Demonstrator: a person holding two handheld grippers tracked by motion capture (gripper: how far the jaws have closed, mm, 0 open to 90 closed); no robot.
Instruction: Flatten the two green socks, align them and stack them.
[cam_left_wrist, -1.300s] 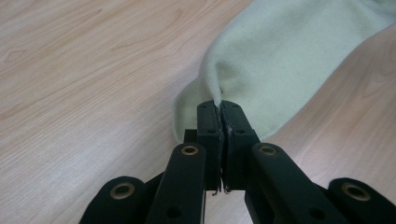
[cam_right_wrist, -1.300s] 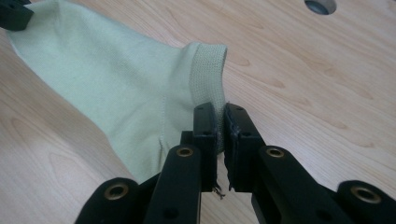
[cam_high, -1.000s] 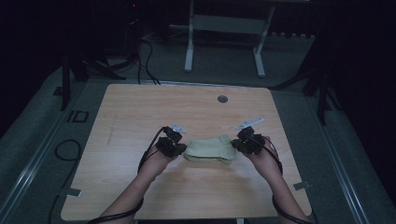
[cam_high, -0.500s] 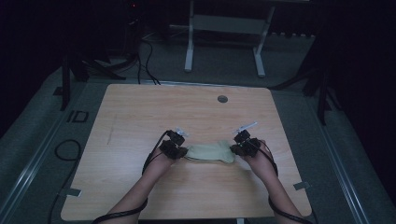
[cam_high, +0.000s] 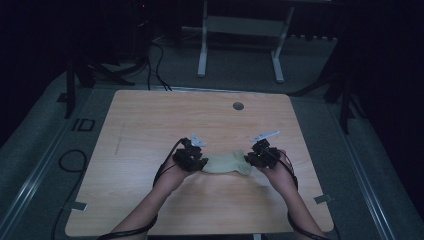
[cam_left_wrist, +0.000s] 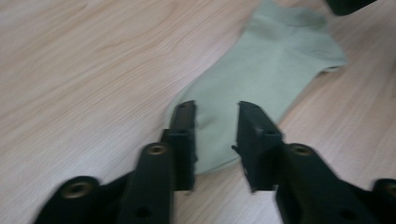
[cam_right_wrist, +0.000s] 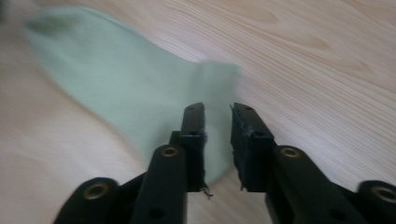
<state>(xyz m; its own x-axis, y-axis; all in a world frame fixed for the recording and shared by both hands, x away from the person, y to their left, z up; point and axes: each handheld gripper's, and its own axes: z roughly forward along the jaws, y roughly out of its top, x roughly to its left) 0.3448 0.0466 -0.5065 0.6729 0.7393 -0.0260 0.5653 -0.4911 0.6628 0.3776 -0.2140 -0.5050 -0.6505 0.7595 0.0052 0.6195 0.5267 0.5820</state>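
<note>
Left gripper, right gripper: jaws just opening, both released over one green sock on table.

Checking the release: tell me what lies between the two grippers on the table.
In the high view, a pale green sock lies flat on the wooden table, spanning from the left gripper to the right gripper. Both grippers' jaws have just been opening over its ends.

You have a wooden table under you, with a small round grey cap set into it toward twelve o'clock. Beyond it, at twelve, a white metal stand sits on the grey floor. Black cables trail at eleven o'clock.
</note>
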